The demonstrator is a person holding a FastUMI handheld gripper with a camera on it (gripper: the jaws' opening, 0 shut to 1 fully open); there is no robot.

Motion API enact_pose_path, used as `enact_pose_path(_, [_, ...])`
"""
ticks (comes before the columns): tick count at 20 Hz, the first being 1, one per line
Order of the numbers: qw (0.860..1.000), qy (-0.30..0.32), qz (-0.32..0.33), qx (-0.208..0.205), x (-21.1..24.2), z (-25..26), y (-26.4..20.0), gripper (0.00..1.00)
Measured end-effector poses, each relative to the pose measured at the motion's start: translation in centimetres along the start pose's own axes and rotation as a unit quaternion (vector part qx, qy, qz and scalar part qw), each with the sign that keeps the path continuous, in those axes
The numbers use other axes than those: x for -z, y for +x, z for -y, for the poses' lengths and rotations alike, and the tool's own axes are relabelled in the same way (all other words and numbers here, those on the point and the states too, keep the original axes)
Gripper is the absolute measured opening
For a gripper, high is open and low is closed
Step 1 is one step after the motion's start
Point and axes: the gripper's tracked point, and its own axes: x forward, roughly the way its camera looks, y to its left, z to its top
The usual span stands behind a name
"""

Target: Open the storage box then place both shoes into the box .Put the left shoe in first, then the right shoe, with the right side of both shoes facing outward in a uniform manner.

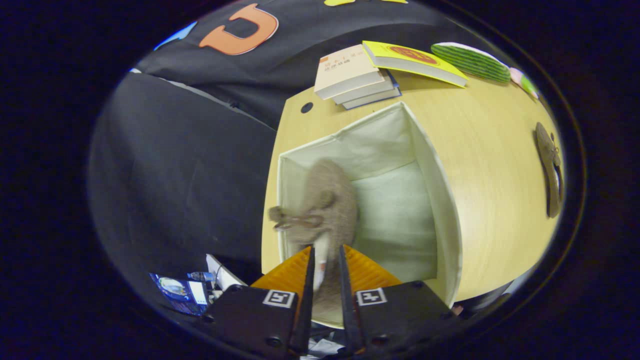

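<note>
The gripper (327, 260) has its two fingers drawn close together, pinching the heel end of a fuzzy grey-brown shoe (325, 205) that hangs between them and reaches ahead of the tips. A small bow of the same colour sits on the shoe's upper, pointing toward the box's left wall. The shoe is inside the open storage box (440, 200), a cream fabric cube with upright walls and a pale floor, and lies close along the left wall, leaving the rest of the floor bare. The box stands on a light wooden tabletop (495, 165), near its left edge. Beyond the box, at the tabletop's far edge, lies a stack of books (355, 75) with a beige cover on top, and a yellow book (412, 62) bearing a red emblem leans off it; the writing on the covers is too small to read. Just past those, at the far right corner, rests a green striped object (470, 61). Well apart from the box, by the tabletop's right edge, the second shoe (550, 170) lies with its own little bow. A small dark hole (306, 107) marks the tabletop near the far left corner. Square black-and-white marker tags (279, 298) sit on the gripper body.
</note>
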Motion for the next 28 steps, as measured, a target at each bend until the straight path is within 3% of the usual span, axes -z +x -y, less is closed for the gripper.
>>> enact_pose_path(4, [1.0,-0.028,0.007,-0.003,-0.2,0.2,-1.7,0.68])
enact_pose_path(8, [0.998,-0.056,0.033,0.019,-0.7,1.5,-5.0,0.92])
enact_pose_path(12, [0.993,-0.082,0.074,0.041,-2.1,3.8,-9.1,0.92])
enact_pose_path(17, [0.979,-0.118,0.125,0.105,-3.6,9.2,-14.9,0.93])
enact_pose_path(21, [0.968,-0.097,0.138,0.183,-4.9,17.1,-19.8,0.94])
enact_pose_path(28, [0.959,-0.095,0.119,0.24,-4.9,30.2,-25.5,0.94])
